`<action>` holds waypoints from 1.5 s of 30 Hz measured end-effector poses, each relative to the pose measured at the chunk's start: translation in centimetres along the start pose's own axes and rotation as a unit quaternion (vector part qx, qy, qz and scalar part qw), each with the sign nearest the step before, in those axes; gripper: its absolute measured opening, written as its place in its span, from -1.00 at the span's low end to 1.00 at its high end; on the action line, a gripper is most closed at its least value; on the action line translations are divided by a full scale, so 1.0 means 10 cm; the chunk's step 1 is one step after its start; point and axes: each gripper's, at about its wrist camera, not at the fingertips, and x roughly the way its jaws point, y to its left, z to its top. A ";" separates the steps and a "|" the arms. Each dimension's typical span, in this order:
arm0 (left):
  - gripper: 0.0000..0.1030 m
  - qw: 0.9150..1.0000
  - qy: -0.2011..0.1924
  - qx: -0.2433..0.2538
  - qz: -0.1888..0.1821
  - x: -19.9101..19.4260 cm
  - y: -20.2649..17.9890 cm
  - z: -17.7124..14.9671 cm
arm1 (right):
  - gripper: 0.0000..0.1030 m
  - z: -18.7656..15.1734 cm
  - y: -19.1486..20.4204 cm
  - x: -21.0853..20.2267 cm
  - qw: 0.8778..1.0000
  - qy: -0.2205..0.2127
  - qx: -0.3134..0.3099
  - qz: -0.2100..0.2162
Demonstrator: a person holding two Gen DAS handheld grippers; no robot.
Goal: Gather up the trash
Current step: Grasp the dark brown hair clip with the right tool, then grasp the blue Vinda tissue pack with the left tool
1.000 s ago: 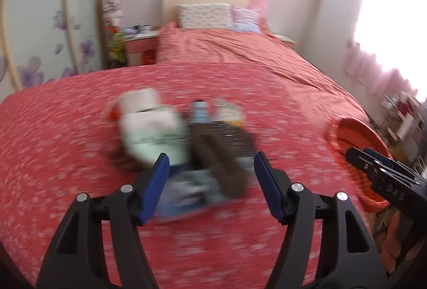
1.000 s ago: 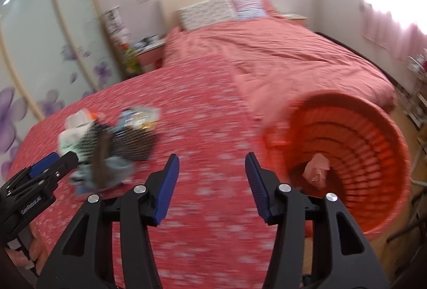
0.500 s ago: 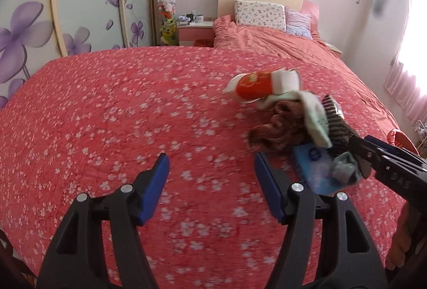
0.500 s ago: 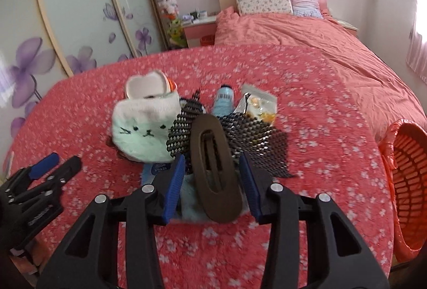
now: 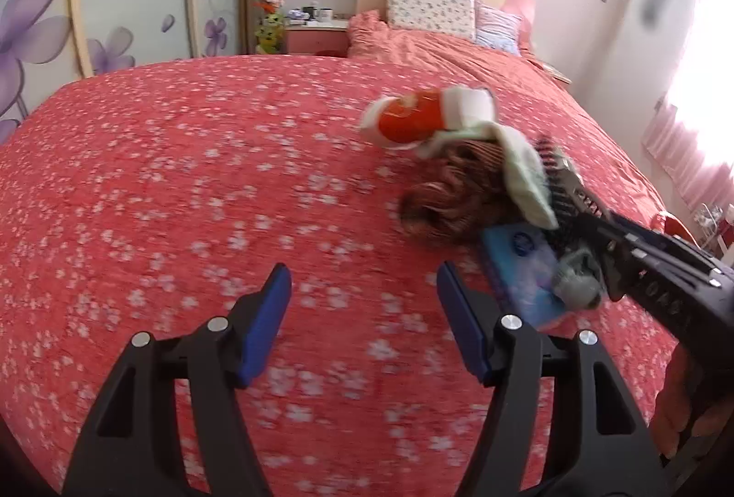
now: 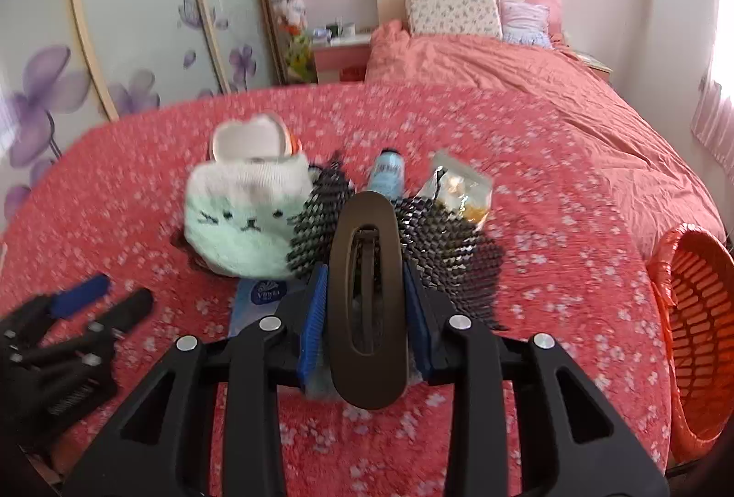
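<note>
Right wrist view only: orange basket (image 6: 697,313) at the bed's (image 6: 527,139) right edge; blue bottle (image 6: 386,171), snack packet (image 6: 461,189), black mesh (image 6: 452,249).
Left wrist view only: brown cloth (image 5: 454,194) under the pale cat sock (image 5: 527,175).
Right gripper (image 6: 365,304): jaws closing, brown hair clip (image 6: 369,304) between the pads, lying in the pile on the bed.
Left gripper (image 5: 362,313): jaws wide apart, empty, over bare bedspread.

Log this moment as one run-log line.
right tongs: closing around hair clip | left tongs: open, empty, over bedspread | basket: at bed edge
</note>
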 end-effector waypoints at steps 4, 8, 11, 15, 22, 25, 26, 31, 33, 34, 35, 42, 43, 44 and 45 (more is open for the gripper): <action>0.26 1.000 0.007 0.010 -0.027 0.02 -0.24 -0.03 | -0.36 -0.02 -0.14 -0.17 1.000 -0.020 0.017 -0.002; 0.26 0.998 0.010 0.020 -0.051 0.02 -0.47 -0.06 | -0.36 -0.07 -0.37 -0.32 0.998 -0.045 0.044 -0.028; 0.26 0.998 0.014 0.034 -0.055 0.07 -0.64 -0.08 | -0.36 -0.13 -0.57 -0.31 0.996 -0.038 0.069 -0.048; 0.26 0.997 0.030 0.034 -0.060 0.19 -0.77 -0.10 | -0.36 -0.19 -0.77 -0.23 0.993 -0.019 0.099 -0.060; 0.26 0.997 0.042 0.023 -0.061 0.35 -0.91 0.00 | -0.36 -0.30 -0.95 -0.15 0.991 0.003 0.122 -0.060; 0.08 0.997 0.049 0.029 -0.043 0.46 -0.98 0.03 | -0.36 -0.36 -1.00 -0.10 0.990 0.017 0.132 -0.055; 0.06 0.998 0.048 0.029 -0.042 0.45 -0.96 0.03 | -0.36 -0.37 -1.01 -0.08 0.989 0.022 0.135 -0.052; 0.02 0.997 0.048 0.036 -0.042 0.38 -0.85 -0.01 | -0.37 -0.40 -1.01 -0.07 0.989 0.032 0.137 -0.045; 0.02 0.997 0.048 0.040 -0.039 0.32 -0.72 -0.06 | -0.37 -0.41 -0.97 -0.09 0.989 0.035 0.136 -0.040; 0.02 0.997 0.047 0.042 -0.037 0.29 -0.64 -0.08 | -0.37 -0.41 -0.96 -0.10 0.989 0.035 0.135 -0.039; 0.02 0.998 0.045 0.043 -0.031 0.26 -0.55 -0.10 | -0.37 -0.41 -0.95 -0.10 0.990 0.036 0.133 -0.038; 0.19 0.999 0.042 0.032 -0.002 0.24 -0.15 -0.03 | -0.35 -0.33 -0.94 0.01 0.989 0.053 0.132 -0.048; 0.20 0.999 0.042 0.031 -0.002 0.26 -0.14 -0.02 | -0.35 -0.31 -0.93 0.05 0.988 0.057 0.130 -0.052; 0.20 0.999 0.043 0.029 -0.003 0.27 -0.12 -0.01 | -0.35 -0.30 -0.93 0.07 0.989 0.056 0.127 -0.057; 0.19 0.999 0.043 0.028 -0.004 0.28 -0.12 -0.01 | -0.35 -0.29 -0.92 0.08 0.989 0.057 0.125 -0.060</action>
